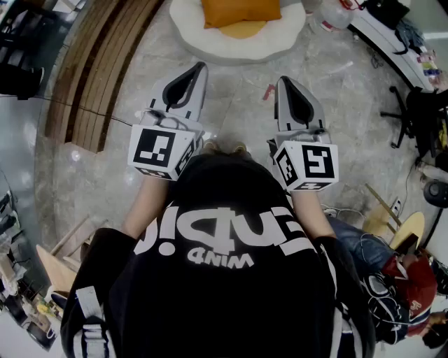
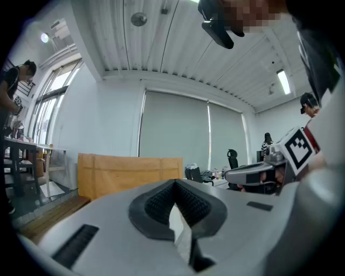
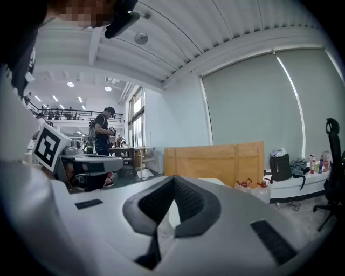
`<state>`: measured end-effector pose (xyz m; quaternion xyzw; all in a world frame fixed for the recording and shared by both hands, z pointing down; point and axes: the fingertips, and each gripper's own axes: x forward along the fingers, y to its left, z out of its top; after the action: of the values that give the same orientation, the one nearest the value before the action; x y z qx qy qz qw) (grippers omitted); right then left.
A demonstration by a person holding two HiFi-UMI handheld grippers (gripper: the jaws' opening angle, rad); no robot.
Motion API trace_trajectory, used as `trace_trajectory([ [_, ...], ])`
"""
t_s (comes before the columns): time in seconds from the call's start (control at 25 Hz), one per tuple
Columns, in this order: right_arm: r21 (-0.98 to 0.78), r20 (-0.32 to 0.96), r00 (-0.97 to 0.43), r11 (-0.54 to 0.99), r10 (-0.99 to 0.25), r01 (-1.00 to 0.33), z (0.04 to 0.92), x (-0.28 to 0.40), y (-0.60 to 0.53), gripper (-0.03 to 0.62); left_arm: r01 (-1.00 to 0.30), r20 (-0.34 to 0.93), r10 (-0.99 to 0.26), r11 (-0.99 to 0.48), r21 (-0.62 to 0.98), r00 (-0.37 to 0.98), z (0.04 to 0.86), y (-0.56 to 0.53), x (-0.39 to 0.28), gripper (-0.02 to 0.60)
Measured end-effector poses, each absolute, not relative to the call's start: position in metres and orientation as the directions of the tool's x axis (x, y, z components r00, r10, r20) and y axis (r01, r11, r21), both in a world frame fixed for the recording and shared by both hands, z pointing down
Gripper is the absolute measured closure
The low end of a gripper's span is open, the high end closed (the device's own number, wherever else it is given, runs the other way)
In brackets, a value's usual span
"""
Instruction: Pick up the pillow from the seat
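An orange pillow [image 1: 241, 10] lies on a round white seat [image 1: 280, 38] on the floor at the top of the head view, with a yellow cushion under it. Both grippers are held side by side in front of the person's chest, pointing toward the seat and well short of it. My left gripper [image 1: 199, 68] is shut with nothing in it, and so is my right gripper [image 1: 283, 80]. In the left gripper view the jaws [image 2: 173, 186] meet at the tip. The right gripper view shows the same [image 3: 173, 180]. Neither gripper view shows the pillow.
Wooden steps [image 1: 98, 77] run along the left of the marble floor. An office chair [image 1: 420, 112] and a long desk stand at the right, a person in red [image 1: 406, 287] sits at lower right. A wooden board [image 3: 215, 161] stands ahead by the wall.
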<state>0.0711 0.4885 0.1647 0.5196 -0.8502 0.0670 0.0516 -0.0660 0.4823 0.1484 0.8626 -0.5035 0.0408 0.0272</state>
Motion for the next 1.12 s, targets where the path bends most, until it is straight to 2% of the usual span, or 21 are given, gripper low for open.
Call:
trace_trajectory([
  [0.6, -0.063, 0.151, -0.447, 0.443, -0.881, -0.894, 0.165, 0.063, 0.515, 0.572, -0.847, 0.102, -0.842, -0.532, 0.007, 0.53, 0.152, 0.501, -0.072, 0.574],
  [1.12, -0.057, 0.149, -0.369, 0.364, -0.917, -0.93, 0.157, 0.075, 0.503, 0.572, -0.816, 0.122, -0.808, -0.578, 0.029, 0.576, 0.161, 0.482, -0.084, 0.574],
])
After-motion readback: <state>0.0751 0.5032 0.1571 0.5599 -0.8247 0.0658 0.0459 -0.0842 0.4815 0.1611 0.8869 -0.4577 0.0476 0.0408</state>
